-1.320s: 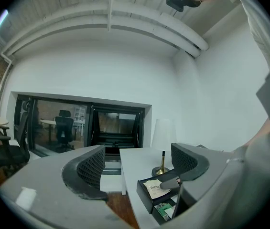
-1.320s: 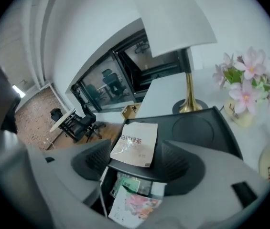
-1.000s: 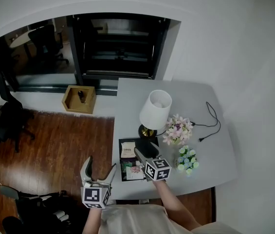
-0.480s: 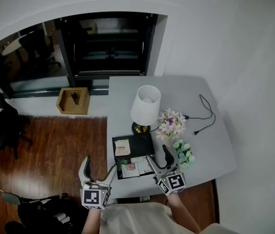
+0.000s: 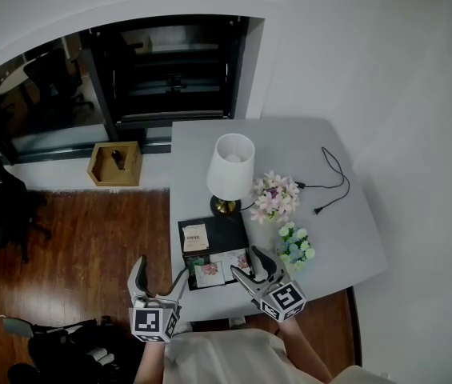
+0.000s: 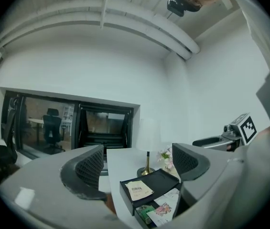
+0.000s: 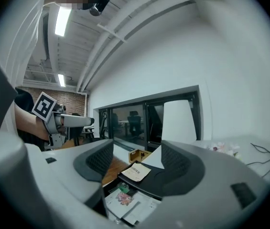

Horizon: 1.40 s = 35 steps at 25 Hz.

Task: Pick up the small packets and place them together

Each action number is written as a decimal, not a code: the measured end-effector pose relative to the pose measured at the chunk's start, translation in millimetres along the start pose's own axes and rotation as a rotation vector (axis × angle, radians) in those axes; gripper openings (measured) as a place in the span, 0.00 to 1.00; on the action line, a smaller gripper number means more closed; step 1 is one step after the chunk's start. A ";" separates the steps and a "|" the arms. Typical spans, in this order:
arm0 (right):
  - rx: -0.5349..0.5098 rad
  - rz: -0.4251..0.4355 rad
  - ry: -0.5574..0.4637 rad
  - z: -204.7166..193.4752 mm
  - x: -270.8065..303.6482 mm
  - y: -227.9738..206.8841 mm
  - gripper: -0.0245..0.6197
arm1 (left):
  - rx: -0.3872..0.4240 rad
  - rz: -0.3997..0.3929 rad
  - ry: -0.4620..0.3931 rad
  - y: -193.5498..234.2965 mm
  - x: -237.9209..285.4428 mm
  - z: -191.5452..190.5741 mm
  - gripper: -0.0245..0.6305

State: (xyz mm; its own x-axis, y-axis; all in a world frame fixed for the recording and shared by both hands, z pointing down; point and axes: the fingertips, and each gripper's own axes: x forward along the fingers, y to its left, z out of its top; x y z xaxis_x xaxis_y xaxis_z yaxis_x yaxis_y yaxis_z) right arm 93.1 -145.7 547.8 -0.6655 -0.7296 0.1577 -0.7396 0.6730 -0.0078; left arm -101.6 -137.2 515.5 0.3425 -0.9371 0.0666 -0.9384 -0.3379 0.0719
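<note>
The left tongs (image 5: 162, 267) are hanging just left of the black tray (image 5: 227, 232), off the tabletop's (image 5: 334, 238) edge and over the wood floor. Their jaws are standing wide apart with nothing between them.

A beige packet (image 5: 196, 237) is lying flat on the tray's left part. More small packets are lying together in a shallow black holder (image 6: 139, 216) that is touching the tray's near edge: a green one (image 6: 145, 212) at the left, a floral one (image 5: 209, 273) beside it, and white ones (image 7: 137, 209) to the right.

The right tongs (image 5: 246, 262) are hovering at the tray's near-right corner, above those white packets. Their jaws have just been closing a little, yet they are standing well apart and gripping nothing — the packets are showing below the gap, untouched by the pads.

Behind the tray a white-shaded lamp (image 5: 230, 166) is standing. Pink flowers (image 5: 274, 198) are sitting to the tray's right — and a green-white bunch (image 5: 296, 245) is sitting nearer, also right of it.
</note>
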 end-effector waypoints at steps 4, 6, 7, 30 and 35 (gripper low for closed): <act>0.015 0.149 0.163 -39.0 14.7 14.4 0.51 | -0.002 0.009 0.008 0.0 -4.2 -3.4 0.72; -0.015 0.239 0.267 -65.0 27.9 24.3 0.51 | -0.011 0.025 0.026 3.9 -6.8 -7.4 0.72; -0.030 0.281 0.313 -77.0 35.9 28.7 0.51 | -0.018 0.034 0.040 6.6 -7.5 -10.0 0.72; -0.382 0.568 0.980 -234.4 100.8 57.6 0.37 | -0.058 0.112 0.078 34.8 -31.4 -18.2 0.72; -0.433 0.561 0.957 -220.0 90.5 55.3 0.19 | -0.066 0.090 0.087 31.8 -24.7 -21.2 0.72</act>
State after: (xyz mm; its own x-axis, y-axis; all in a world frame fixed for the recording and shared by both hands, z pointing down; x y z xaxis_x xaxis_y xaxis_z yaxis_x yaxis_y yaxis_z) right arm 14.0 -147.8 778.9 -0.4038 -0.0561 0.9131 -0.1512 0.9885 -0.0062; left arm -139.0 -122.9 537.2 0.2622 -0.9514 0.1616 -0.9616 -0.2435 0.1270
